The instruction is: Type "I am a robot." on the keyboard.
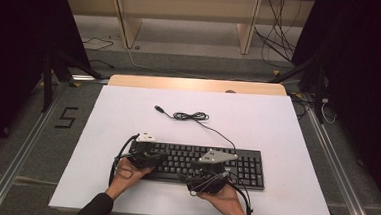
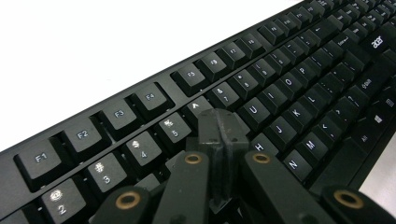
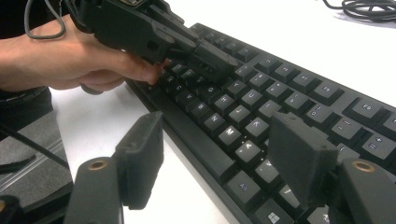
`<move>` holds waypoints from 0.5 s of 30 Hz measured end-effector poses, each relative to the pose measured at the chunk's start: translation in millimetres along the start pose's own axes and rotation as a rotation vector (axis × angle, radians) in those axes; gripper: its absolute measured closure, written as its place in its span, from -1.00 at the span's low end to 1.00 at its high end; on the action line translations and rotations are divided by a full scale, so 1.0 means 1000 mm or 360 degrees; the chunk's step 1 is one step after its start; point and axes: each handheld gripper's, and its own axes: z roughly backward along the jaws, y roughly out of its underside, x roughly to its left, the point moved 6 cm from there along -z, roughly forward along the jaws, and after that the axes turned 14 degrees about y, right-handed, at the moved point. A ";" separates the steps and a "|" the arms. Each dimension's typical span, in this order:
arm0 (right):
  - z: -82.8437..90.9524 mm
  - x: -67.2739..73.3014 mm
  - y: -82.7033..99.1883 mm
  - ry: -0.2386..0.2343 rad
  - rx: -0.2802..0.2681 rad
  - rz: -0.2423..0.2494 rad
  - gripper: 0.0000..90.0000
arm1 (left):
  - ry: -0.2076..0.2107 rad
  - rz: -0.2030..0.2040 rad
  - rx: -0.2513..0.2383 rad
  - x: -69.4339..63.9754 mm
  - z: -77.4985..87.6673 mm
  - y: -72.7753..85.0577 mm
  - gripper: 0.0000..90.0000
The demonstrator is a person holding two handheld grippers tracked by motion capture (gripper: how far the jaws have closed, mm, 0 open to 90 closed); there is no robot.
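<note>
My keyboard is black, its keys lettered in white, with a small white logo at the upper right of the left claw view. It lies on a white worktop whose far edge is pale wood. My left claw is matte black with brass-coloured rivets; my right claw is the same black. The cord at centre frame is black.

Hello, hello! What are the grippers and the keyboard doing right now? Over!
Left gripper shut, tip over the keyboard's left keys. Right gripper open, above its front edge. Cable lies behind, nothing in the way.
</note>
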 end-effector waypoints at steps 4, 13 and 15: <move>0.001 -0.001 -0.001 0.0004 -0.0007 -0.0007 -0.18 | -0.0003 0.0015 -0.0032 0.002 0.006 -0.002 0.98; 0.002 -0.006 -0.002 0.0031 -0.0018 -0.0016 -0.17 | 0.0022 0.0030 -0.0119 0.001 0.018 -0.008 0.91; 0.002 -0.008 -0.002 0.0040 -0.0019 -0.0020 -0.15 | 0.0031 0.0031 -0.0140 0.000 0.021 -0.009 0.87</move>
